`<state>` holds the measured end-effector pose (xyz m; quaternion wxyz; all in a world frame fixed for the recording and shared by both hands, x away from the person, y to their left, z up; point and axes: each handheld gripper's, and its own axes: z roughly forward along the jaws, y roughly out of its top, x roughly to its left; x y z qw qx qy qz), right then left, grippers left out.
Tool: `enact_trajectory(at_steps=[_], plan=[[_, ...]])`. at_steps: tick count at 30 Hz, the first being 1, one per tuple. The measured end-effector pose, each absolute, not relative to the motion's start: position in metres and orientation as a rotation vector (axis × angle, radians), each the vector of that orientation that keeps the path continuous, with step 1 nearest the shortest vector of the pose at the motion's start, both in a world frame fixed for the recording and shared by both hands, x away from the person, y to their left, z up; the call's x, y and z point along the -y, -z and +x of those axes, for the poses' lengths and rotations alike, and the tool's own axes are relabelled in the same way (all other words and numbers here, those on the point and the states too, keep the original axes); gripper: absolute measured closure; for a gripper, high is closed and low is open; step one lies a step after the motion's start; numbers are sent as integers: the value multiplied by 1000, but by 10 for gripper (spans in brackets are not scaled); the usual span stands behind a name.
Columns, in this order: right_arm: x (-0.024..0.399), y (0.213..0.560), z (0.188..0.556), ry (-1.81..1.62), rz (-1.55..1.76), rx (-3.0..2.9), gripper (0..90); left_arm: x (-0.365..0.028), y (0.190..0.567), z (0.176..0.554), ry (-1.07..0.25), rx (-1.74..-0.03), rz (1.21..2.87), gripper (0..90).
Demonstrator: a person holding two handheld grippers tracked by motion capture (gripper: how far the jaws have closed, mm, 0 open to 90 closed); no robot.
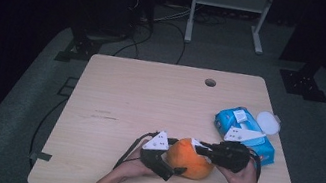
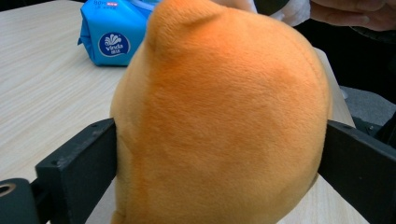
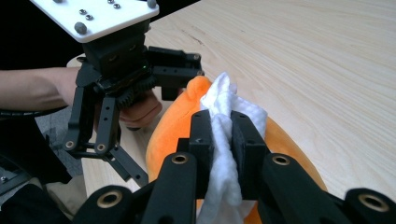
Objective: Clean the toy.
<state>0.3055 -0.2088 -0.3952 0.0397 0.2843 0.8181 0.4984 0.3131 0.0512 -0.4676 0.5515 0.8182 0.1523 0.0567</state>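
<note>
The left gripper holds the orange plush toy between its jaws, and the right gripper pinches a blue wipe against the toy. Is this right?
Not quite: the wipe is white, not blue, as the right gripper view shows. The blue thing is the wipe pack lying on the table. The left gripper does hold the orange plush toy, and the right gripper pinches the wipe against it.

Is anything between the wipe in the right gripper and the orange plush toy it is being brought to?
Nothing visible does. The right gripper pinches the white wipe directly over the orange plush toy, the cloth lying against the fabric. The left gripper clamps the toy's sides, clear of that spot.
</note>
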Motion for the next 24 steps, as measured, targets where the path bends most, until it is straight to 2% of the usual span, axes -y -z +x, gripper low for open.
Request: enact_trajectory(at_steps=[3,6,10,14,20,24], plan=[[210,393,304,-1544,867,-2483,794,-55,454,310,-141,-374,1954,229],[213,387,302,-1579,860,-2456,792,-60,439,307,-149,-364,1946,296],[218,392,307,-1699,914,-2435,794,-71,419,302,-176,-338,1950,303],[212,403,314,-1647,960,-2485,793,-75,421,304,-177,-351,1960,293],[217,386,306,-1635,916,-2391,796,-65,420,300,-221,-348,1970,270],[204,377,295,-1623,799,-2403,795,-57,421,297,-236,-337,1972,235]])
